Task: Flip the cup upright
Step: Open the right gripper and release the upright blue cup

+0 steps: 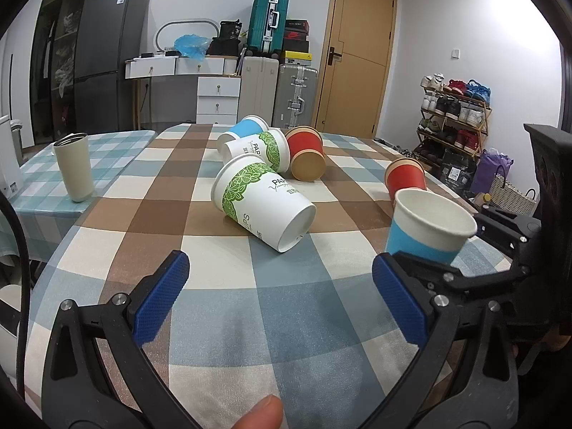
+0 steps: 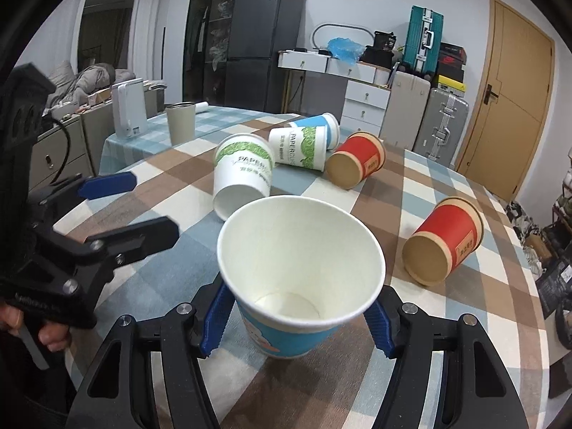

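Observation:
My right gripper (image 2: 298, 325) is shut on a blue-and-white paper cup (image 2: 300, 264), held mouth up; its base seems at or just above the checked tablecloth (image 2: 447, 321). The same cup (image 1: 427, 227) shows at the right of the left wrist view. My left gripper (image 1: 279, 293) is open and empty over the near table; it also shows in the right wrist view (image 2: 143, 207). On their sides lie a green-leaf cup (image 1: 261, 202), a second green-leaf cup (image 1: 257, 150), a blue cup (image 1: 243, 128) and two red cups (image 1: 305, 155) (image 1: 405, 175).
A beige tumbler (image 1: 75, 166) stands upright at the far left on a blue checked cloth. A white appliance (image 2: 128, 107) stands beyond it. The round table's edge (image 2: 529, 271) curves at the right. Suitcases, drawers, a fridge and a shoe rack stand beyond the table.

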A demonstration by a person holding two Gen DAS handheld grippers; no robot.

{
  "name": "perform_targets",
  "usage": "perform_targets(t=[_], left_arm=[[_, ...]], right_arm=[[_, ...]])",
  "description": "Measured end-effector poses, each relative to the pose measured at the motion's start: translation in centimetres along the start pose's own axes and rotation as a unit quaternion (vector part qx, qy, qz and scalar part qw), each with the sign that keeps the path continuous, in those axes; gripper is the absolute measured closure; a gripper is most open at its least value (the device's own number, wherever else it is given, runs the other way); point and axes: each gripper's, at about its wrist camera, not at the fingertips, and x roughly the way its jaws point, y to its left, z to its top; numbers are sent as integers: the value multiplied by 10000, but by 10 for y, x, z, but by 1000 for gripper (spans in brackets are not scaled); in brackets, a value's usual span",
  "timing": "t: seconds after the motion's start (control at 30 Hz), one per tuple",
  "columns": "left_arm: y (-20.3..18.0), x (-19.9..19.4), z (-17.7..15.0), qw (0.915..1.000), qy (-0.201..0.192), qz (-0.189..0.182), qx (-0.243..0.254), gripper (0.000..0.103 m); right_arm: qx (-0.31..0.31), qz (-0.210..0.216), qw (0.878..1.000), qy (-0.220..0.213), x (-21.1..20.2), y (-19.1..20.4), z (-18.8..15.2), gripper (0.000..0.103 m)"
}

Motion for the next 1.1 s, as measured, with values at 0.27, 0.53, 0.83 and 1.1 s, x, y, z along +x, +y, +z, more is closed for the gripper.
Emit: perform_targets(t=[0.27, 0.53, 0.83, 1.1], left_arm=[[-1, 0, 0, 10000, 6, -2, -8, 1], [0, 1, -2, 10000, 1, -4, 41, 1], [-4, -3, -4, 9998, -48, -134, 127, 1], [-20, -9, -8, 9982, -242, -247, 488, 1]], right_arm=[[95, 316, 9992, -208, -13, -6, -9, 20], [400, 542, 9951, -718, -38, -25, -15, 3], [856, 872, 9871, -1039, -55, -52, -31, 0], [813, 984, 9849, -1172, -60, -56, -37, 0]])
